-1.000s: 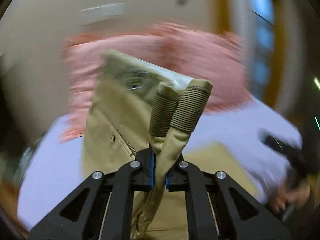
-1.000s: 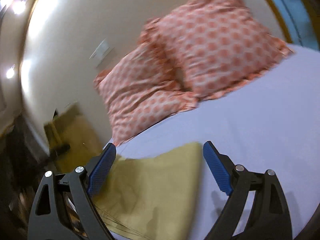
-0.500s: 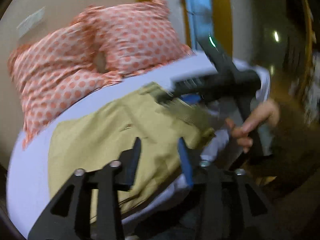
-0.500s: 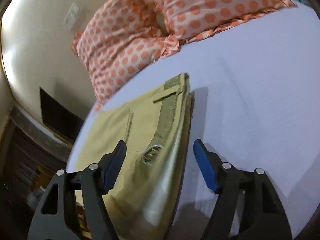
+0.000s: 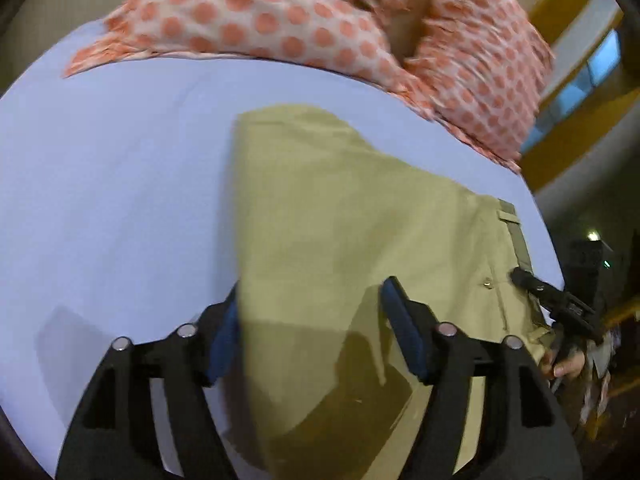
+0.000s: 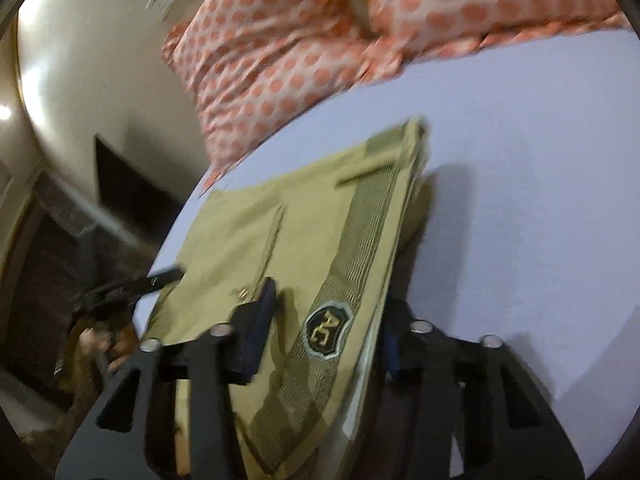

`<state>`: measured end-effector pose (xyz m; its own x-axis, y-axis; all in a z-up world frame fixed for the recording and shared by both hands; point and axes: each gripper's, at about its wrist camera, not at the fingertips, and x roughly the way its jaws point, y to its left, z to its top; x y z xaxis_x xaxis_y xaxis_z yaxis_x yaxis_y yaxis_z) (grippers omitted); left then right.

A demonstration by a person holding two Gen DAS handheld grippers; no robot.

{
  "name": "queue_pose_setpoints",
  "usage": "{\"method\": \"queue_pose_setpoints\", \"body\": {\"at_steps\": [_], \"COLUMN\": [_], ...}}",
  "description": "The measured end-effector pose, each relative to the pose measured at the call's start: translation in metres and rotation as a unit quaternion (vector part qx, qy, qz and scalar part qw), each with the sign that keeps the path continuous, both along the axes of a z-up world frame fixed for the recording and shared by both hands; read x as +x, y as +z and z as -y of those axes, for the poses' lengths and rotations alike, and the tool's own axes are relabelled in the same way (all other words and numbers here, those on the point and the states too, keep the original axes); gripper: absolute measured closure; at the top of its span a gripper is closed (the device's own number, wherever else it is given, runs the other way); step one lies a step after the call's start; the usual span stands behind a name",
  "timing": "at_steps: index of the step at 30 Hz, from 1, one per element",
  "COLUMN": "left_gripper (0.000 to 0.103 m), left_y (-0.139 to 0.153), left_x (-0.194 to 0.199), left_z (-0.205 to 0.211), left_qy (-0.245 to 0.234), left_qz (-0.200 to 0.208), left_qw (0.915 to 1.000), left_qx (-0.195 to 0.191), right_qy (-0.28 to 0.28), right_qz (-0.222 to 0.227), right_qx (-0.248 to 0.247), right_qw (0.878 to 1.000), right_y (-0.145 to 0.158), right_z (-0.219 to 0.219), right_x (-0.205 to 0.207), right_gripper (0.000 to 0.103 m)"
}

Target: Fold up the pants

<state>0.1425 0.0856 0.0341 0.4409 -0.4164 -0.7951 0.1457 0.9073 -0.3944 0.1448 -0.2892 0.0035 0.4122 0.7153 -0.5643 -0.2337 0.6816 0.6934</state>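
Note:
The khaki pants lie folded on the lilac bed sheet. My left gripper is open, its jaws straddling the folded left edge just above the cloth. In the right wrist view the pants show their ribbed waistband and a badge. My right gripper is open over the waistband end, holding nothing. The right gripper also shows in the left wrist view, and the left gripper shows in the right wrist view.
Two orange-dotted pillows lie at the head of the bed against a cream wall. The bed edge drops to a dark floor at the left of the right wrist view. A window is at the far right.
A second ago my left gripper was shut on the ribbed waistband, holding the pants up. It has let go and opened, and the pants now lie flat. Both grippers hover over them.

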Motion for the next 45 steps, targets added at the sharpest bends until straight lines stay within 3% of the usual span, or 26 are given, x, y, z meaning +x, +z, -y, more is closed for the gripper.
{"method": "queue_pose_setpoints", "body": {"at_steps": [2,3,4,8,12,14,16,18,19,21,22,23,25,27,29,31,32,34,38,40,44,45], "left_gripper": [0.063,0.086,0.094,0.095,0.095,0.089,0.081,0.079,0.079,0.059,0.047,0.042,0.035,0.03,0.028,0.026,0.025,0.021,0.008,0.002,0.002,0.002], "left_y": [0.002,0.006,0.008,0.026,0.044,0.041,0.032,0.031,0.035,0.043,0.046,0.05,0.054,0.049,0.033,0.012,0.002,-0.001,0.007,0.013,0.006,0.004], "left_x": [0.003,0.004,0.005,0.034,0.08,0.112,0.132,0.128,0.119,0.098,0.089,0.077,0.064,0.064,0.071,0.082,0.088,0.086,0.054,0.027,-0.022,-0.026], "left_z": [0.004,0.005,0.005,0.022,0.038,0.049,0.058,0.057,0.053,0.046,0.044,0.044,0.055,0.077,0.096,0.108,0.113,0.122,0.128,0.123,0.104,0.102], "left_qy": [-0.004,-0.007,-0.01,-0.013,0.016,0.045,0.081,0.097,0.1,0.1,0.098,0.089,0.061,0.026,0.001,0.002,0.003,0.001,0.005,0.01,0.033,0.036], "left_qz": [-0.005,-0.007,-0.007,0.018,0.065,0.076,0.073,0.077,0.089,0.101,0.104,0.112,0.122,0.11,0.073,0.037,0.021,0.034,0.047,0.067,0.068,0.065], "left_qw": [1.0,0.9999,0.9999,0.9991,0.9965,0.993,0.9802,0.9717,0.9712,0.9749,0.9778,0.9815,0.9864,0.9914,0.9956,0.9967,0.9965,0.994,0.9847,0.9827,0.9819,0.9822], "left_qx": [0.003,0.005,0.002,0.036,0.05,0.078,0.165,0.201,0.197,0.171,0.154,0.127,0.091,0.067,0.059,0.072,0.08,0.104,0.168,0.172,0.174,0.173], "right_qy": [0.019,0.024,0.029,0.031,-0.015,-0.058,-0.097,-0.137,-0.159,-0.189,-0.183,-0.158,-0.114,-0.07,-0.062,-0.072,-0.08,-0.081,-0.099,-0.109,-0.116,-0.123], "right_qz": [-0.034,-0.043,-0.043,-0.002,0.037,0.043,0.019,-0.013,-0.013,0.024,0.036,0.043,0.043,0.038,0.01,-0.024,-0.017,-0.021,0.005,0.036,0.061,0.062], "right_qx": [0.055,0.073,0.079,0.052,0.04,0.002,-0.057,-0.134,-0.16,-0.152,-0.132,-0.097,-0.058,-0.052,-0.073,-0.072,-0.058,-0.056,-0.139,-0.179,-0.266,-0.302], "right_qw": [0.998,0.996,0.996,0.998,0.998,0.997,0.993,0.981,0.974,0.97,0.974,0.982,0.991,0.995,0.995,0.994,0.995,0.995,0.985,0.977,0.955,0.943], "right_y": [-0.006,-0.005,-0.002,0.033,0.062,0.06,0.045,0.034,0.034,0.046,0.051,0.055,0.056,0.055,0.045,0.028,0.026,0.025,0.046,0.056,0.05,0.044], "right_z": [0.004,0.006,0.007,0.002,0.013,0.02,0.025,0.034,0.045,0.059,0.061,0.058,0.043,0.019,0.007,0.006,0.008,0.013,0.004,-0.001,-0.024,-0.034], "right_x": [0.006,0.009,0.012,0.038,0.085,0.11,0.127,0.132,0.127,0.107,0.1,0.094,0.092,0.096,0.103,0.112,0.113,0.109,0.077,0.048,0.003,-0.007], "right_gripper": [0.081,0.083,0.084,0.086,0.086,0.083,0.068,0.065,0.064,0.058,0.053,0.048,0.021,0.02,0.019,0.017,0.016,0.016,0.013,0.001,0.001,0.001]}}
